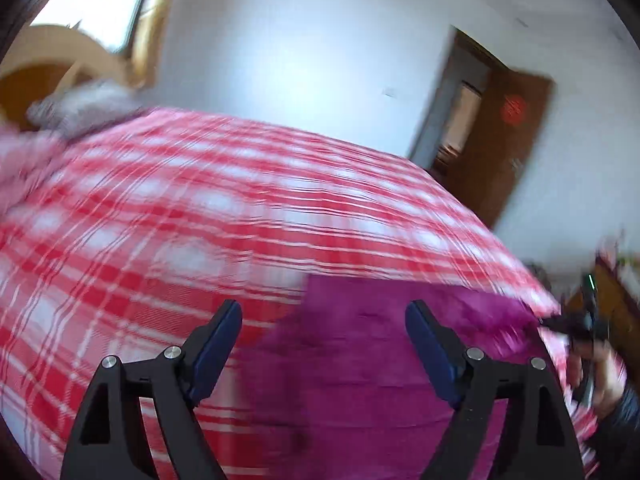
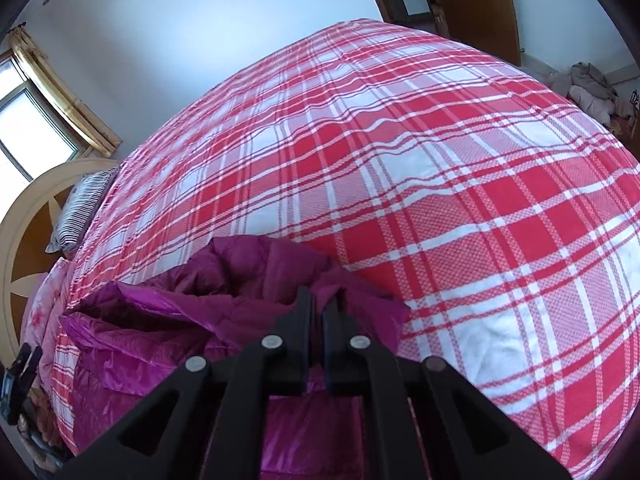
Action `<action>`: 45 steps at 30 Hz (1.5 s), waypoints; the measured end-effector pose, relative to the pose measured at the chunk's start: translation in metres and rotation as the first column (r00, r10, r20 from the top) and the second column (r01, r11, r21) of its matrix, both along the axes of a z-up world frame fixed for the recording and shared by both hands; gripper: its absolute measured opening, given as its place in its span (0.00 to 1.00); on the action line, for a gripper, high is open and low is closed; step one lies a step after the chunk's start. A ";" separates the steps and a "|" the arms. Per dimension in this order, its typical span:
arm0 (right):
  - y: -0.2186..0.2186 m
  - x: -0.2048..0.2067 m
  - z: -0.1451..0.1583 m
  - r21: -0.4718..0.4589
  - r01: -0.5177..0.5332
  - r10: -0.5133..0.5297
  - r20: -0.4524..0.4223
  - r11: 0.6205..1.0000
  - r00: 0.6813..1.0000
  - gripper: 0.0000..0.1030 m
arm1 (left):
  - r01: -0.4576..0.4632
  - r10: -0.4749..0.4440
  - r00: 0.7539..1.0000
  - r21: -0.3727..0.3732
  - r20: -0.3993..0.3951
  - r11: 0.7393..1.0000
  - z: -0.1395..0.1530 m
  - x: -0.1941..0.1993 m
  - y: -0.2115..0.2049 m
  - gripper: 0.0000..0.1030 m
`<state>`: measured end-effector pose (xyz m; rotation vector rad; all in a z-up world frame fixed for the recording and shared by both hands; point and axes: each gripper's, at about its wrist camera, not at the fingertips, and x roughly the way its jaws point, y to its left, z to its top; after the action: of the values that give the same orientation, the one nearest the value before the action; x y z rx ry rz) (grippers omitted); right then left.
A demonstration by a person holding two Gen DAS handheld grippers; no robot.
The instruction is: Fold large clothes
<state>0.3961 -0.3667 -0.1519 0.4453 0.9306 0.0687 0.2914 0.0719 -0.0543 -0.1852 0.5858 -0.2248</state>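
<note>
A magenta padded jacket (image 2: 168, 320) lies crumpled on the red and white checked bedspread (image 2: 440, 200), near the bed's front edge. My right gripper (image 2: 318, 306) is shut, its tips pinching a raised fold of the jacket. In the left wrist view the jacket (image 1: 360, 368) spreads out below my left gripper (image 1: 324, 322), which is open wide just above the cloth with nothing pressed between its pads. At that view's right edge a hand holds the right gripper (image 1: 576, 330), and the jacket's edge is drawn up toward it. The left wrist view is blurred.
A striped pillow (image 2: 80, 208) and a round wooden headboard (image 2: 24, 216) stand at the bed's left end, with a window (image 2: 32, 124) behind. A brown door (image 1: 504, 140) is open past the far side. A pile of clothes (image 2: 592, 88) lies at the far right.
</note>
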 end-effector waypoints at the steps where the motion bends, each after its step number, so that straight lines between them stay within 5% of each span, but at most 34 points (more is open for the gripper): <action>1: 0.003 0.004 -0.002 -0.004 0.000 0.000 -0.005 1.000 1.000 0.07 | 0.039 -0.039 0.999 0.047 0.001 0.998 -0.003 0.001 -0.022 0.83; 4: 0.013 0.016 -0.008 -0.017 -0.004 0.004 -0.017 1.000 1.000 0.09 | 0.113 -0.112 0.994 0.195 -0.017 0.974 -0.025 0.009 -0.083 0.83; 6: 0.018 0.022 -0.010 -0.017 -0.003 0.002 -0.017 1.000 1.000 0.11 | 0.058 -0.058 0.998 0.359 -0.013 0.932 -0.048 0.021 -0.108 0.83; 9: 0.024 0.016 0.000 -0.040 0.034 -0.033 0.026 0.999 0.999 0.44 | 0.012 0.010 0.999 0.431 -0.049 0.902 -0.073 0.036 -0.115 0.83; 10: 0.029 0.010 0.007 -0.060 0.043 -0.040 0.052 0.997 0.998 0.62 | 0.012 0.020 0.997 0.411 -0.075 0.911 -0.076 0.040 -0.112 0.83; 11: 0.035 0.003 0.014 -0.095 0.051 -0.043 0.081 0.994 0.996 0.69 | 0.011 0.028 0.995 0.381 -0.095 0.925 -0.078 0.043 -0.107 0.83; 16: 0.094 -0.026 0.047 -0.227 -0.061 0.112 0.220 0.972 0.969 0.69 | -0.020 0.070 0.990 0.366 -0.125 0.930 -0.078 0.048 -0.101 0.84; 21: 0.168 -0.015 0.024 -0.282 -0.300 0.358 0.183 0.911 0.916 0.66 | -0.072 0.119 0.986 0.345 -0.117 0.936 -0.065 0.048 -0.100 0.83; 25: 0.180 0.009 -0.011 -0.350 -0.265 0.319 0.105 0.898 0.942 0.65 | -0.024 0.034 0.999 0.309 -0.025 0.951 -0.034 0.040 -0.122 0.84; 28: 0.173 0.015 -0.020 -0.325 -0.240 0.282 0.090 0.915 0.955 0.65 | 0.027 -0.025 1.000 0.385 -0.010 0.922 -0.036 0.053 -0.146 0.85; 32: 0.171 0.019 -0.021 -0.320 -0.224 0.265 0.092 0.921 0.960 0.67 | 0.008 0.034 0.996 0.478 -0.079 0.878 -0.073 0.088 -0.152 0.85; 36: 0.169 0.019 -0.024 -0.297 -0.215 0.253 0.095 0.930 0.963 0.67 | -0.002 0.067 0.986 0.391 -0.154 0.920 -0.090 0.102 -0.132 0.85; 45: 0.172 0.024 -0.032 -0.288 -0.211 0.245 0.088 0.934 0.966 0.70 | -0.010 0.085 0.979 0.368 -0.187 0.930 -0.101 0.109 -0.128 0.91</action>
<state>0.4199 -0.1949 -0.1842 0.0700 0.8520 0.1737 0.4005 -0.0561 -0.1550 0.1426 0.8117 -0.0459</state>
